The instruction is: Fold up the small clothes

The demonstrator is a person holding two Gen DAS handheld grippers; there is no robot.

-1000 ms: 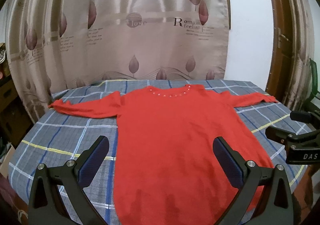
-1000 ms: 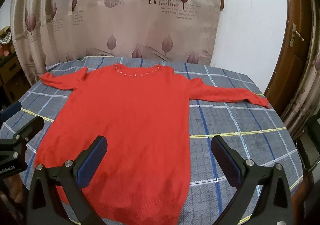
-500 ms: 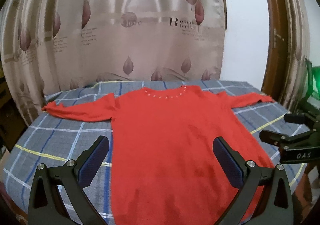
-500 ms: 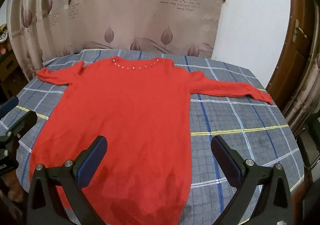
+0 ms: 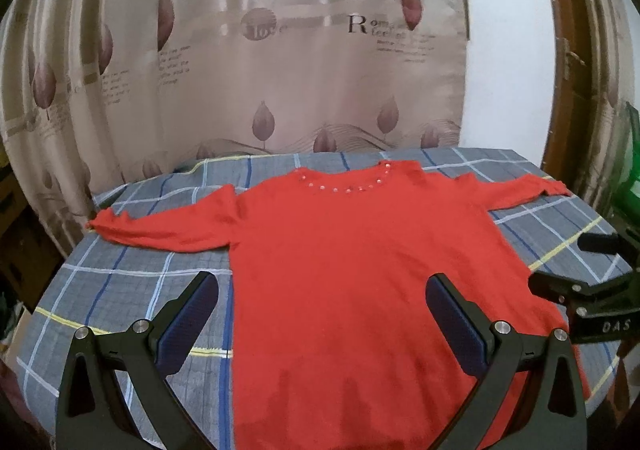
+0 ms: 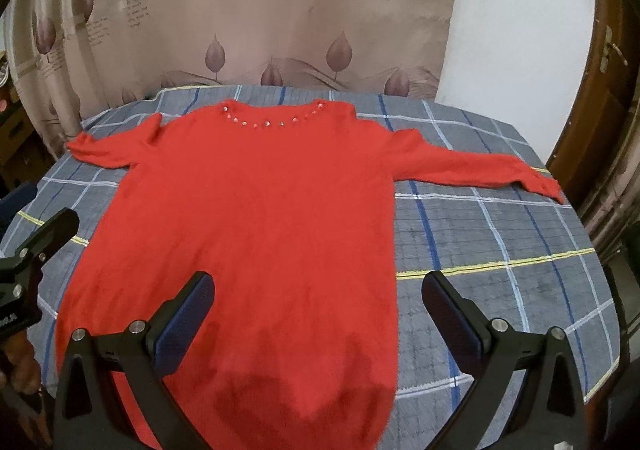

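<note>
1. Left wrist view: the left tool (image 5: 322,304) hangs released, its two fingers spread wide and holding nothing, above the near part of a red sweater (image 5: 360,270). The sweater lies flat and face up on the plaid-covered worktop (image 5: 120,290), straight ahead of the tool, with its studded neckline (image 5: 346,185) at the far end. One sleeve (image 5: 160,226) reaches out ahead and to the left of the tool. The right tool (image 5: 592,298) shows at the right edge, beside the sweater's side.

2. Handling, as I judge it: a soft, light knit that will sag and stretch rather than hold a shape. It should not slip much on the cloth. Good places to pinch are a cuff, a shoulder seam or a hem corner, taking both layers.

3. Compared with a second ago, this view has swung so the sweater sits further right between the fingers and the right tool looks lower. The garment itself lies the same.

4. Right wrist view: the right tool (image 6: 318,302) is likewise released and empty, over the hem. The sweater (image 6: 260,209) fills the space ahead and left of it, and the other sleeve (image 6: 480,169) runs out ahead to the right, its cuff near the worktop (image 6: 500,250) edge. The left tool (image 6: 36,246) enters at the left.

5. Since the earlier frame this camera has drawn closer and the sweater appears larger, still unfolded.
</note>
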